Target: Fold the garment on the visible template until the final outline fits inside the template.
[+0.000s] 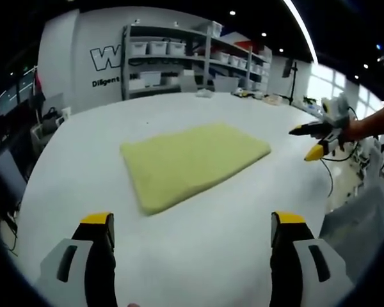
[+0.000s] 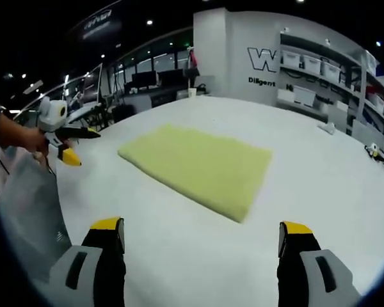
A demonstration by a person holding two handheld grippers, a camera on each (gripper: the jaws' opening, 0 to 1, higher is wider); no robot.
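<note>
I see the cloth (image 1: 193, 163) lying flat in the middle of the white table (image 1: 198, 256). It is yellow-green and fuzzy, and it makes a neat rectangle. It looks already folded, because the edges look thick. I cannot see any template lines on the table, so I cannot tell if it fits yet.

My left gripper (image 1: 193, 231) is wide apart and holds nothing. It hangs over the table, near the front edge of the cloth but not touching it. My right gripper (image 2: 203, 235) is wide apart too, and it holds nothing. It is near another side of the cloth.

I think the cloth is soft and light. It will bend and flop when I lift it, so it will not break. It may slip if I only grab a little bit. I would take hold of two corners on one short side, pinch all the layers, and lift slowly.
</note>
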